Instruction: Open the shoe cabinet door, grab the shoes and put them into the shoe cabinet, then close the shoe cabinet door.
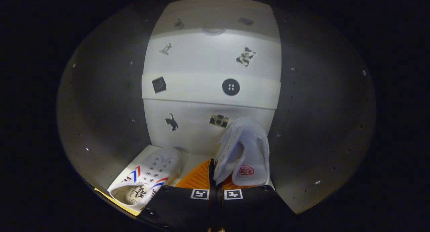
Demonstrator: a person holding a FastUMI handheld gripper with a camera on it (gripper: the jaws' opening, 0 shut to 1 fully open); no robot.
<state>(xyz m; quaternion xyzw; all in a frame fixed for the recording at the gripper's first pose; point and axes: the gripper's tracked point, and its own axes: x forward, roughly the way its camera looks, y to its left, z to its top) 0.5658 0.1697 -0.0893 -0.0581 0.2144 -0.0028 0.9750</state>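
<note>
Inside cabinet point(211, 131): tongs point(215, 171) clamped on shoe point(243, 151); second shoe point(147, 178) lying beside.

There are two white shoes: one shoe point(147, 178) lies on the cabinet floor, and one shoe point(243, 151) is pinched by the one gripper point(216, 178). Six stickers point(230, 87) dot the back wall.

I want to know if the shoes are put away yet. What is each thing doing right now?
Gripper: shut on the second shoe, fingers pinching its side.
Second shoe: held up, tilted, inside the cabinet.
First shoe: lying on the cabinet floor, left of the fingers.
Shoe cabinet: open; we look straight in at its back wall.
</note>
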